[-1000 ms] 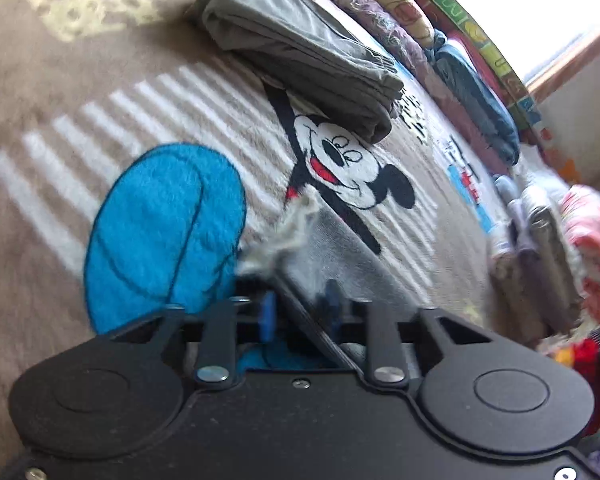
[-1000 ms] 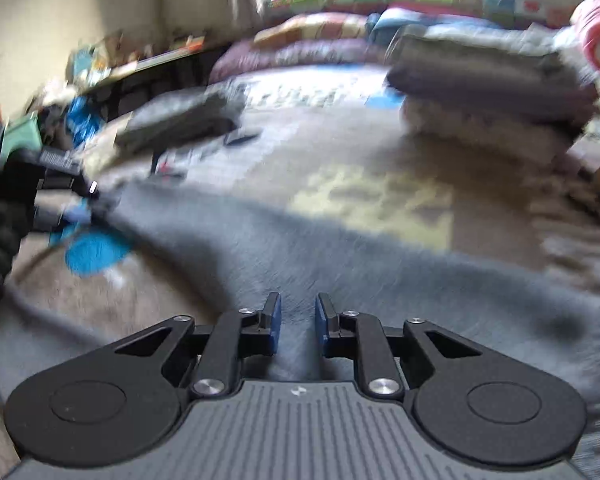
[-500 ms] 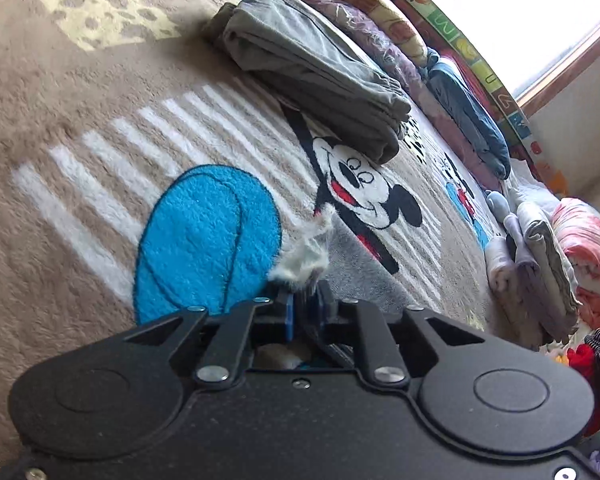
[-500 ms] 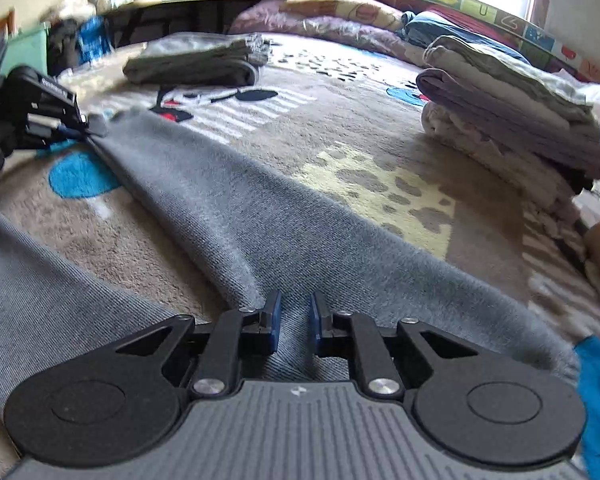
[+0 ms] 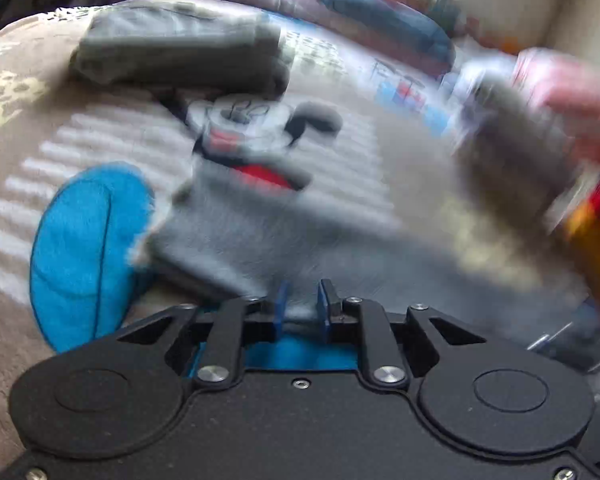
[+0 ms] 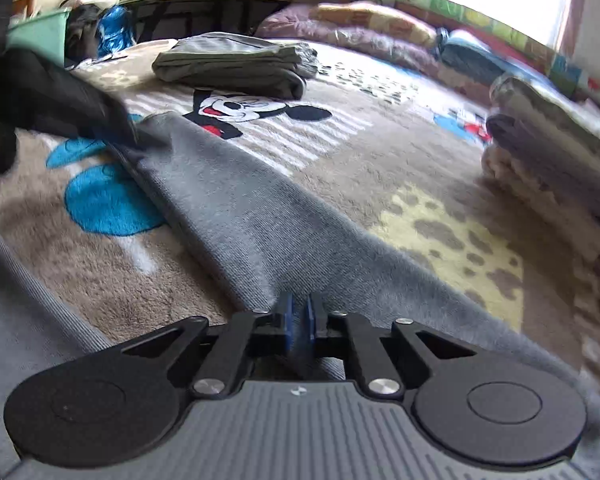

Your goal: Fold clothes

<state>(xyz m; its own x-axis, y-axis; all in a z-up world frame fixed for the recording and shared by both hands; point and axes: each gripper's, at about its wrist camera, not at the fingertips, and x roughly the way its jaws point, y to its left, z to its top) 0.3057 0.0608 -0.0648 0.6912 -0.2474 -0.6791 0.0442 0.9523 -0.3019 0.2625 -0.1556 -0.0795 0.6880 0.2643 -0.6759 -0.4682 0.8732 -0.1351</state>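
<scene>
Lay stretched in a long folded band across the Mickey Mouse blanket (image 6: 340, 168): the grey knit garment (image 6: 252, 216), running from the near edge of the right wrist view up toward the printed mouse face (image 6: 236, 108). Right gripper (image 6: 298, 322) pinched narrow on the garment's near fold, blue pads (image 6: 286, 320) pressed against the cloth between them. Left gripper (image 5: 302, 308) with its blue pads (image 5: 281, 304) set a little apart, grey fabric lying between and ahead of them; too blurred in the left wrist view to tell whether clamped or loose. Seen also from the right wrist view as a dark blurred shape at the garment's far corner. Blue ball motif (image 5: 88, 248) just left of the garment's end, white stripes (image 6: 300, 136) and a yellow spotted patch (image 6: 452, 240) on the other side. Beyond the mouse face, a folded olive-grey pile (image 6: 232, 64); at the right edge, a stack of folded items (image 6: 548, 152). Along the far wall a band of coloured printed panels (image 6: 440, 8), lettering too small to read. No legible brand or label anywhere.
</scene>
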